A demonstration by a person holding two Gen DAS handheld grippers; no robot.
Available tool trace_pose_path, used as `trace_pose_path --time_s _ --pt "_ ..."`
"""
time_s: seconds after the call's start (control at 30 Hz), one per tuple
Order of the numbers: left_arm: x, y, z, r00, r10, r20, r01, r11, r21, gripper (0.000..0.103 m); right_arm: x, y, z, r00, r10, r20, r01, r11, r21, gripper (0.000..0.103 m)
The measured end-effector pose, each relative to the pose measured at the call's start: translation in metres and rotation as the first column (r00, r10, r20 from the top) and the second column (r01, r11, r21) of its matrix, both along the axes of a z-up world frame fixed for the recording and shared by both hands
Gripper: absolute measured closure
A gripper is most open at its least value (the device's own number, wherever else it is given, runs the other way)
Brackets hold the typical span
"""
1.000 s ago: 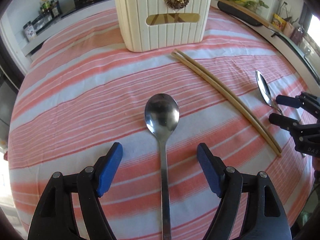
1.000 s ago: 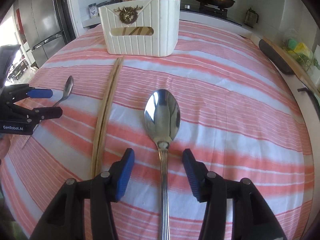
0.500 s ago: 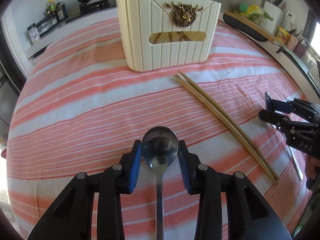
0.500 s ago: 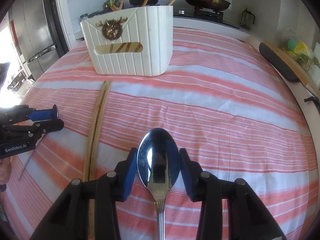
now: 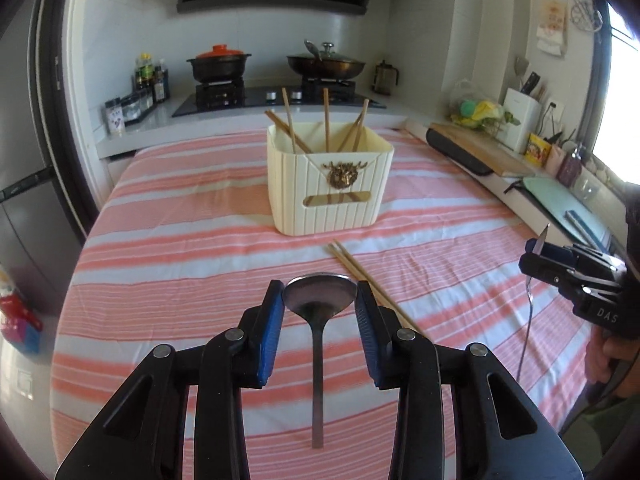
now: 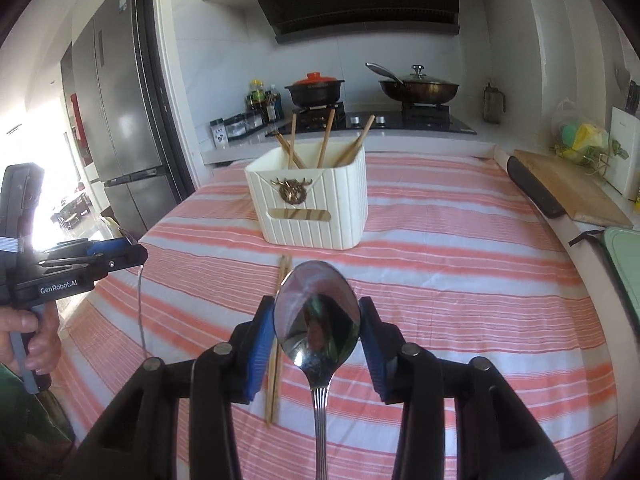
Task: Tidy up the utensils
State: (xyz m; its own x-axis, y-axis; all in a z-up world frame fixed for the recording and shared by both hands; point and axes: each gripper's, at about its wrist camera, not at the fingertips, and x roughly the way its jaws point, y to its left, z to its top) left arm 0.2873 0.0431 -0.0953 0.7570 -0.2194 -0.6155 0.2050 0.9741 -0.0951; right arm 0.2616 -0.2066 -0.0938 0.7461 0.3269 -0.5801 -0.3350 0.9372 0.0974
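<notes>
My left gripper (image 5: 320, 300) is shut on the bowl of a steel spoon (image 5: 318, 344), lifted above the striped tablecloth, handle hanging down. My right gripper (image 6: 317, 320) is shut on a second steel spoon (image 6: 316, 316), also lifted; it shows at the right of the left wrist view (image 5: 538, 254). The cream utensil holder (image 5: 330, 188) with several chopsticks standing in it sits mid-table ahead (image 6: 310, 204). A loose pair of chopsticks (image 5: 360, 276) lies on the cloth in front of it (image 6: 278, 344).
The table (image 5: 180, 240) carries a pink-and-white striped cloth. Behind it is a stove counter with a black pot (image 5: 218, 66) and a pan (image 5: 326, 65). A cutting board (image 6: 572, 196) lies along the right edge. A fridge (image 6: 116, 120) stands at left.
Both grippers closed on their spoons and raised them off the cloth; the views have tilted up to show the holder's open top and the kitchen wall.
</notes>
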Motion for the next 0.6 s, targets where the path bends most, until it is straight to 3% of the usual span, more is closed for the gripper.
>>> trace_pose_path --time_s 0.33,0.6 --pt "-0.023 -0.013 0.024 0.999 -0.012 0.05 0.013 1.0 -0.027 0.067 -0.032 -0.002 0.026 0.996 -0.003 0.089 0.001 1.0 0.024 0.061" --pt "-0.026 -0.017 0.044 0.997 -0.016 0.077 0.019 0.999 -0.044 0.067 -0.031 -0.003 0.048 0.992 -0.012 0.129 0.007 0.999 0.038 0.061"
